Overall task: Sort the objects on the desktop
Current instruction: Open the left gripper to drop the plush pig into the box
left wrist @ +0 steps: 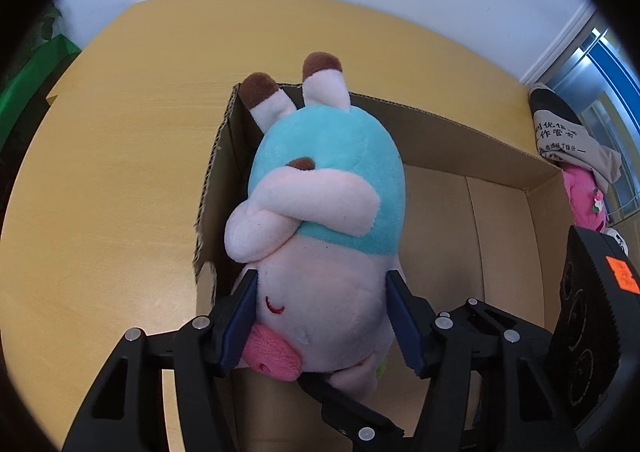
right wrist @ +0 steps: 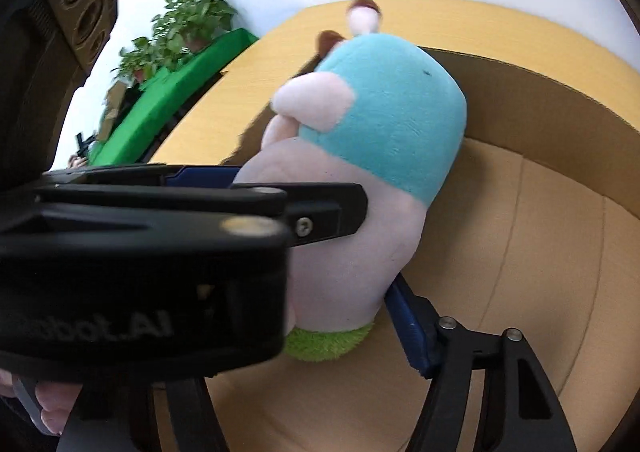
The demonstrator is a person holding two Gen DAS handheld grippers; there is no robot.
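Plush (left wrist: 324, 211) hangs head down between both claws, above the open box (left wrist: 500, 219). The left claw (left wrist: 322, 316) is closed on its pink head: one blue pad (left wrist: 240, 316) presses the side with the stitched eye, the other pad presses the opposite side. Beyond the fingertips the teal body and the two brown-tipped feet point away from the claw, over the far wall of the box. Under the claw is the box floor.

In the right wrist view the right claw (right wrist: 344, 276) also holds the plush (right wrist: 372, 155) at the head. One blue pad (right wrist: 412, 328) touches the pink fabric on the right side; the other finger is hidden behind the body of the left claw, which crosses in front. Whether that finger touches, I cannot tell. The box (right wrist: 540, 211) lies below and ahead, on the table (right wrist: 256, 83). A plant (right wrist: 188, 23) stands far left of the claw.
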